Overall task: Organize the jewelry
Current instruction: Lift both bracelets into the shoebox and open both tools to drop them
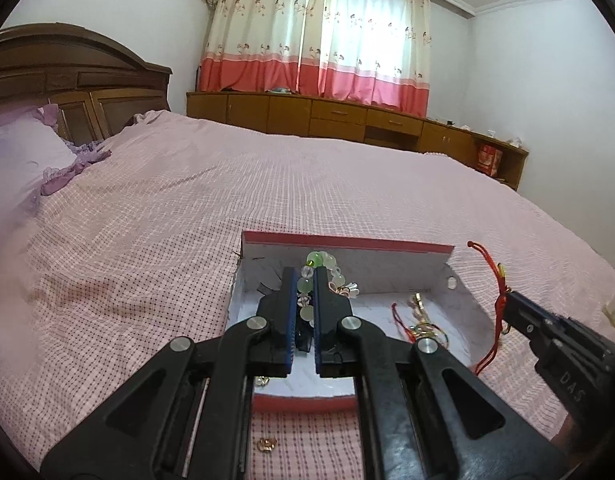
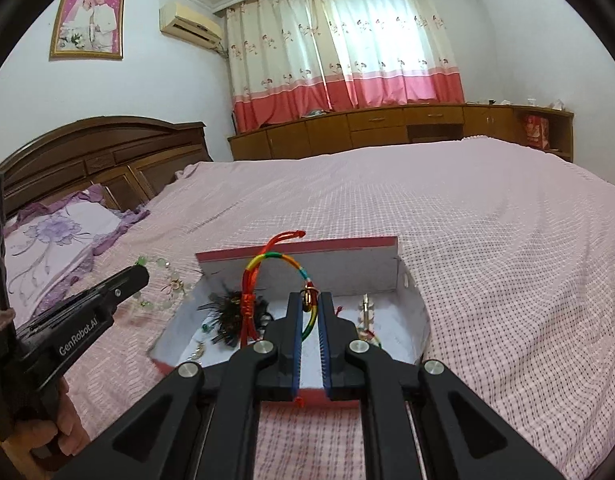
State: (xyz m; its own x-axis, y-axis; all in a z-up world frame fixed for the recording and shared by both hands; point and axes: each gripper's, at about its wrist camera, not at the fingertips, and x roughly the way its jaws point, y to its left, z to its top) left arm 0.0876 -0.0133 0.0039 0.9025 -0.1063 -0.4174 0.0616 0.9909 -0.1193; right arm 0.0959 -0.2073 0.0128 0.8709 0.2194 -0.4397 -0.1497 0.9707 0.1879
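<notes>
A shallow red-edged cardboard box (image 1: pixel 387 246) with a white inside lies on the bed; it also shows in the right wrist view (image 2: pixel 347 246). My left gripper (image 1: pixel 306 280) is shut on a green and clear bead bracelet (image 1: pixel 317 258), held over the box's left part. My right gripper (image 2: pixel 308 300) is shut on a rainbow cord bracelet (image 2: pixel 279 258) with red tassel ends, held above the box. In the left wrist view the right gripper (image 1: pixel 507 300) is at the box's right side with red cord (image 1: pixel 499 280) hanging from it. The box holds a dark feathered piece (image 2: pixel 235 308) and gold jewelry (image 1: pixel 421 326).
A small gold ring-like piece (image 1: pixel 266 445) lies on the pink checked bedspread (image 1: pixel 187 200) in front of the box. Purple pillows (image 2: pixel 59 240) and a wooden headboard (image 2: pixel 107 148) are to the left. Low wooden cabinets (image 2: pixel 387 124) stand beyond the bed under the curtains.
</notes>
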